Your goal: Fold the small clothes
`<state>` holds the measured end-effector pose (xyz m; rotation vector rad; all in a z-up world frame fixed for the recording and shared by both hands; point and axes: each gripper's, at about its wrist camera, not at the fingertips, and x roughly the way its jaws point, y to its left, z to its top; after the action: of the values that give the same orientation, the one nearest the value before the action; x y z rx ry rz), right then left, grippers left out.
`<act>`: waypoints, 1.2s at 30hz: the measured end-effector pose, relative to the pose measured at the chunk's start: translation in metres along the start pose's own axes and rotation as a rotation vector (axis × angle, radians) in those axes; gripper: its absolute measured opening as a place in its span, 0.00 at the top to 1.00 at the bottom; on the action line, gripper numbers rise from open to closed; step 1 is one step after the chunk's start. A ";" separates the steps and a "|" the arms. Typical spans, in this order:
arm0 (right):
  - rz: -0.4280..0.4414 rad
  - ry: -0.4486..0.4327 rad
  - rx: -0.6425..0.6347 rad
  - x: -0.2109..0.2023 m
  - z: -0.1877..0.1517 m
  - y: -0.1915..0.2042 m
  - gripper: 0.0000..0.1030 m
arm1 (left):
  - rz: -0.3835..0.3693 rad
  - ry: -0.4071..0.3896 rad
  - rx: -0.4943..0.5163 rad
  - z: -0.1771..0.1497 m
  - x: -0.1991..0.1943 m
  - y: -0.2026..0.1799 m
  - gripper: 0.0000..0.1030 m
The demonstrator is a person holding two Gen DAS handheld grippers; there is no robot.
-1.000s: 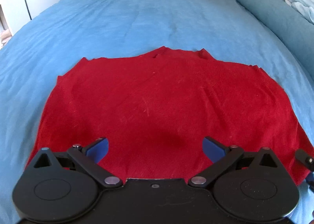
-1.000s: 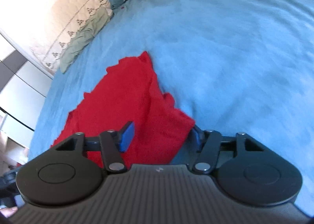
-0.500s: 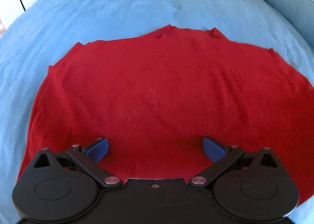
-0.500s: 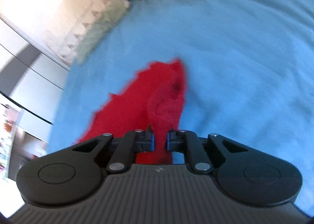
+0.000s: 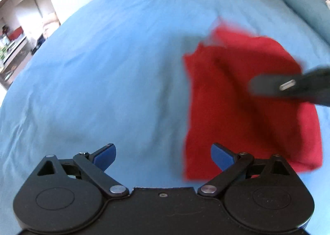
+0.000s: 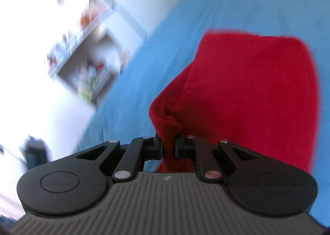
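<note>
Blue bedspread (image 5: 107,74) everywhere, pillows far ahead, white shelves (image 6: 86,53) off left. One red garment (image 6: 247,90): the right gripper (image 6: 168,148) pinches its bunched edge; the left gripper (image 5: 163,156), spread, hovers just left of it.

text: none legible | labels: none | brands: none | numbers: none | shelf items upper left: too blurred to read

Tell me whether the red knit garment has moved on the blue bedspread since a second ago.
Yes. The red knit garment, which lay spread flat, now has one side lifted and carried over itself, pinched in the right hand-held gripper, covering less of the blue bedspread.
</note>
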<state>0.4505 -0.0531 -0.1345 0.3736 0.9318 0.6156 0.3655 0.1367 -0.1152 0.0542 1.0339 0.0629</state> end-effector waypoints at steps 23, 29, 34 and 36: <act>-0.547 -0.027 -0.131 -0.098 -0.103 -0.038 0.06 | -0.121 -0.060 -0.092 0.008 -0.018 0.002 0.03; -0.630 -0.034 -0.111 -0.083 -0.112 -0.051 0.16 | -0.099 -0.046 -0.075 0.020 0.001 -0.003 0.03; -0.674 -0.128 -0.038 -0.099 -0.109 -0.050 0.16 | -0.068 -0.031 -0.074 0.018 0.009 0.006 0.03; -0.673 -0.120 -0.004 -0.101 -0.105 -0.051 0.16 | -0.058 -0.010 -0.075 0.010 0.012 0.011 0.03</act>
<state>0.3351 -0.1528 -0.1569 0.0753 0.8728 -0.0219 0.3801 0.1482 -0.1191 -0.0430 1.0221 0.0486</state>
